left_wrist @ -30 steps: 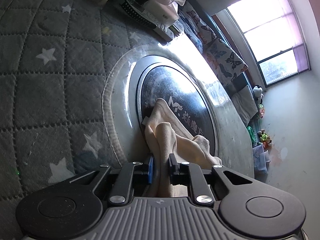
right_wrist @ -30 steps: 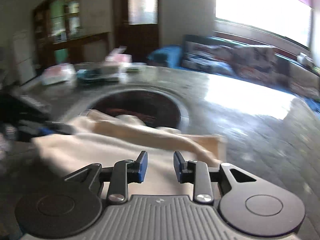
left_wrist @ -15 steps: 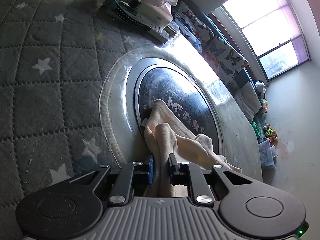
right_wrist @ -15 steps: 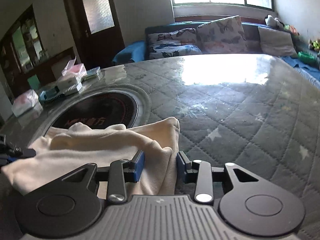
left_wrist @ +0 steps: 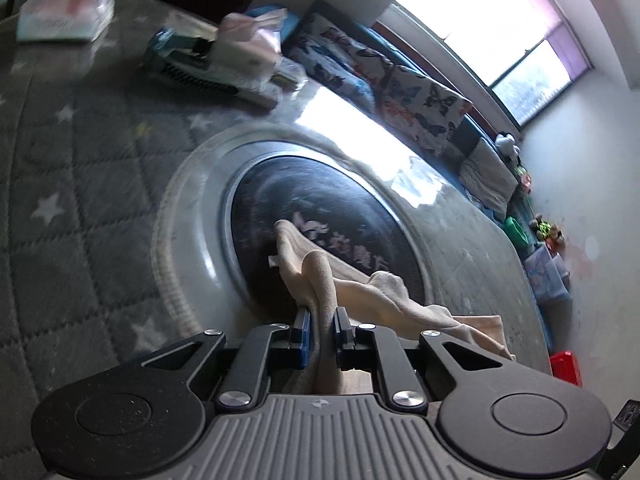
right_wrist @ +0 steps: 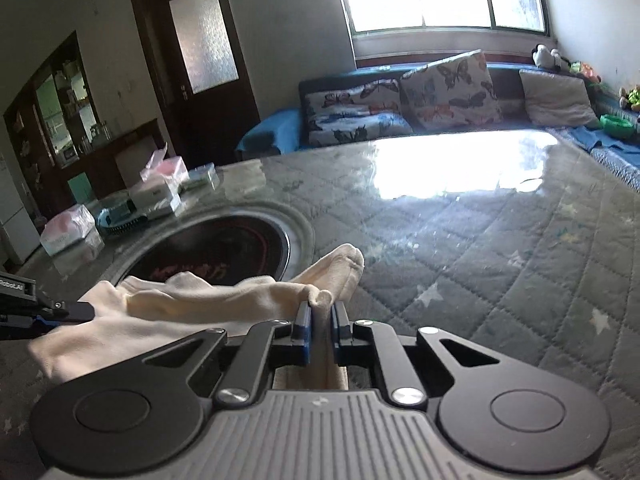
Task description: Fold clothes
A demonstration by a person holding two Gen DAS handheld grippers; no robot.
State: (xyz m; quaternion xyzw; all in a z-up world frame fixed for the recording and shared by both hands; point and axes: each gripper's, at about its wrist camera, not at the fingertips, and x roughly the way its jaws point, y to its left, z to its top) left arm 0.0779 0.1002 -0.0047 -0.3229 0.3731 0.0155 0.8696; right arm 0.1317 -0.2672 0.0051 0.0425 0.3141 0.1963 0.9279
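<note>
A cream garment [left_wrist: 360, 292] lies bunched over the round black hotplate [left_wrist: 304, 196] set into the table. My left gripper [left_wrist: 320, 320] is shut on one end of it, with cloth squeezed between the blue pads. In the right wrist view the same cream garment [right_wrist: 192, 300] stretches from left to right, and my right gripper [right_wrist: 320, 316] is shut on its other end. A rounded fold pokes out past the right fingertips. The left gripper [right_wrist: 44, 312] shows at the left edge of that view, holding the cloth's far end.
The table wears a grey quilted cover with white stars [right_wrist: 460, 264]. Tissue packs and boxes [right_wrist: 160, 192] sit at its far left side, also tissue packs [left_wrist: 64, 12]. A sofa with butterfly cushions [right_wrist: 448, 92] stands behind, under a bright window.
My right gripper went from open to shut on the garment's end. The left gripper kept its hold while its view tilted and shifted, bringing the tissue packs into sight.
</note>
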